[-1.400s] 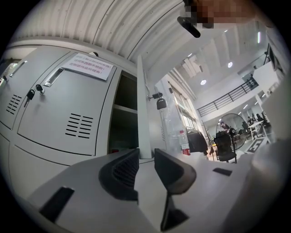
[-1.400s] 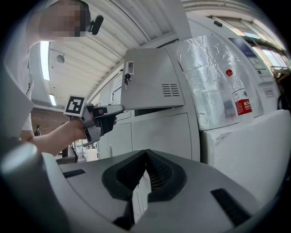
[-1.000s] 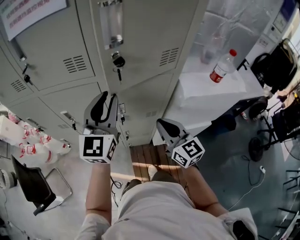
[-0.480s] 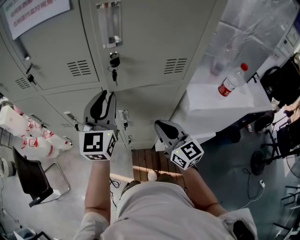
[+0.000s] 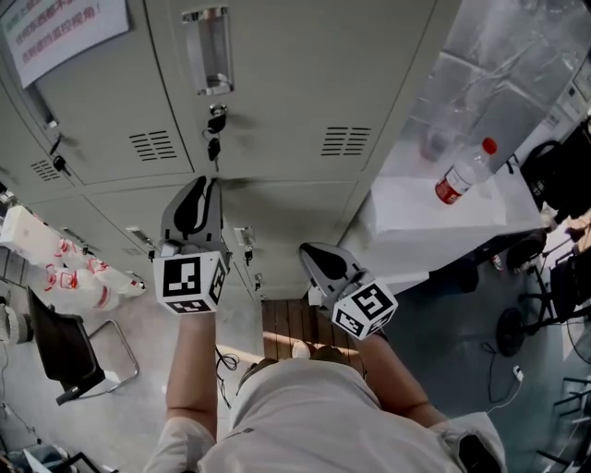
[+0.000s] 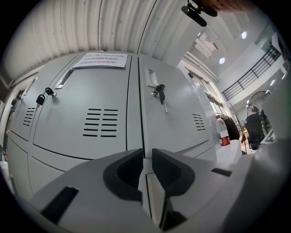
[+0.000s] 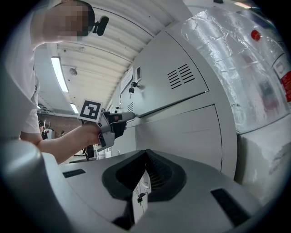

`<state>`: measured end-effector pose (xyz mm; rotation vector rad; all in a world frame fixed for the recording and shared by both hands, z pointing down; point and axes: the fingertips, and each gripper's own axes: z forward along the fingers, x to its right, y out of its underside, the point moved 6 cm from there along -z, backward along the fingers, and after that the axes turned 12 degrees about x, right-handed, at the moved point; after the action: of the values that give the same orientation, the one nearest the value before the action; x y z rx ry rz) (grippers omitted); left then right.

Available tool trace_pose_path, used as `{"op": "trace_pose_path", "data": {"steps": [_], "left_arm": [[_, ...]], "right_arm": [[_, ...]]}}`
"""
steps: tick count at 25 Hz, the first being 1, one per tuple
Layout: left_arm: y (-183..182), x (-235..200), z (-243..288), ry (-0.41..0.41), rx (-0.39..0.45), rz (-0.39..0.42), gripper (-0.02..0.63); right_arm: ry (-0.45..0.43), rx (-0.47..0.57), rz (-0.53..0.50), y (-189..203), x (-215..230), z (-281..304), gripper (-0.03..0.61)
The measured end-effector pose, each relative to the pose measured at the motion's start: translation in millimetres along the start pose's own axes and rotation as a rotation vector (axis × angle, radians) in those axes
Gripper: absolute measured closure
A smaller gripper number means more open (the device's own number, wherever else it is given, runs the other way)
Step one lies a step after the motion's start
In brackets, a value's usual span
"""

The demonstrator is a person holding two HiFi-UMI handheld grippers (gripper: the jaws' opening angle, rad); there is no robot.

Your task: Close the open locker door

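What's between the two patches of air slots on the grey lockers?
In the head view, dark keys hang from a lock on the grey metal locker door, between the left slots and right slots.

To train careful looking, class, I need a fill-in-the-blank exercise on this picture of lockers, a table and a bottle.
1. The bottle on the white table has a ___ cap.
2. A ___ hangs from the lock of a grey locker door.
3. The paper notice sits at the head view's top ___ corner.
Missing words: red; key; left.
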<state>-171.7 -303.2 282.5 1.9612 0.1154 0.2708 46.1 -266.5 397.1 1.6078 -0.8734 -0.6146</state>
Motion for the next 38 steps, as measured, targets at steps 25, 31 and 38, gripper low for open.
{"op": "trace_pose_path", "data": {"steps": [25, 31, 38], "left_arm": [[6, -4, 17, -0.064, -0.002, 0.003, 0.597], [7, -2, 6, -0.031, -0.004, -0.028, 0.597], [21, -5, -24, -0.006, -0.057, -0.036, 0.597]], "right_arm": [[-0.003, -0.008, 0.029, 8, 14, 2, 0.566], [-0.008, -0.017, 0.045, 12, 5, 3, 0.566], [-0.037, -0.036, 0.067, 22, -15, 9, 0.566]]}}
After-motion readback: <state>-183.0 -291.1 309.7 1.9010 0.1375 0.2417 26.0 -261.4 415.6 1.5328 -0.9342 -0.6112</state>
